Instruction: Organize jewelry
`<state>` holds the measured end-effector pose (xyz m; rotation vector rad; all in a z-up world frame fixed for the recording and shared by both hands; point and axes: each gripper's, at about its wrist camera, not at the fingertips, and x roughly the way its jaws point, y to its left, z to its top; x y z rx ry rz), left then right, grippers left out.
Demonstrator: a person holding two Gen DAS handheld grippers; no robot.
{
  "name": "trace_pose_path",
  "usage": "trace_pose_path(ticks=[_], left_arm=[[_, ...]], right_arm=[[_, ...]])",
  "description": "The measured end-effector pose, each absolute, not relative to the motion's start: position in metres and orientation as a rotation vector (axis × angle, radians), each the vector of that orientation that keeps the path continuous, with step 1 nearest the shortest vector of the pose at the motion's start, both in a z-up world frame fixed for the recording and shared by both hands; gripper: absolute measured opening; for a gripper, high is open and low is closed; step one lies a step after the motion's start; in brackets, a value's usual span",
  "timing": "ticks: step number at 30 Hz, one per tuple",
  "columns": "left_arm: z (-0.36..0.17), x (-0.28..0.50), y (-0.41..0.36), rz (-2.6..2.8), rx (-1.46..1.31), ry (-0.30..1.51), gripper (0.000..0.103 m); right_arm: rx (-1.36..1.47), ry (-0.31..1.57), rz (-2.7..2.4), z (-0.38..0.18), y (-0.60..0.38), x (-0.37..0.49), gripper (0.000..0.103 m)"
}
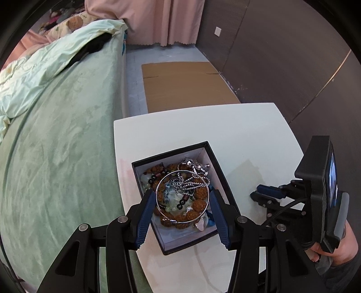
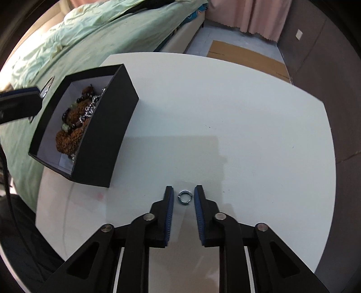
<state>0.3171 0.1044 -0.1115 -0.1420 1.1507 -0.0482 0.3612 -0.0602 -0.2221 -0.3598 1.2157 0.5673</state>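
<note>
A black box (image 1: 225, 180) with a white inside stands on the white table (image 1: 225, 135); it holds brown bead strings, a silver ball chain and other jewelry. My left gripper (image 1: 182, 198) is shut on a thin silver bangle (image 1: 158, 187), held just above the box. In the right wrist view the box (image 2: 108, 126) is at the left and a small silver ring (image 2: 185, 198) lies on the table (image 2: 248, 112). My right gripper (image 2: 184, 191) is open, its fingers on either side of the ring without touching it. The right gripper (image 1: 259, 193) also shows in the left wrist view.
A bed with a green cover (image 1: 56, 157) runs along the table's left side. Flat cardboard (image 1: 185, 85) lies on the floor beyond the table. A dark wall (image 1: 293, 56) is at the right and pink curtains (image 1: 162, 20) at the back.
</note>
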Motion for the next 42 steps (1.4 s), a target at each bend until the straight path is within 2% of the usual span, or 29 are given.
trace_pose_path(ticks=[8,10,12,14,31,42], left_arm=[[-0.121,0.327,0.100,-0.111,-0.205,1.161,0.053],[-0.123,0.329,0.100,-0.115,-0.205,1.171,0.059],[-0.121,0.328,0.102,-0.104,-0.197,1.157,0.080],[-0.116,0.325,0.107,-0.104,-0.199,1.136,0.084],[-0.093,0.280,0.151,-0.002,-0.186,1.038,0.084],[-0.065,0.230,0.177,0.044,-0.213,0.903,0.084]], right_arm=[[-0.192,1.175,0.573,-0.195,-0.090,0.371,0.014],[-0.150,1.154,0.588,-0.187,-0.094,0.370,0.014],[-0.109,1.133,0.611,-0.179,-0.095,0.369,0.014],[-0.068,1.105,0.643,-0.172,-0.093,0.368,0.014],[-0.008,0.972,0.855,-0.139,-0.033,0.340,0.014],[0.011,0.929,0.899,-0.125,0.001,0.334,0.015]])
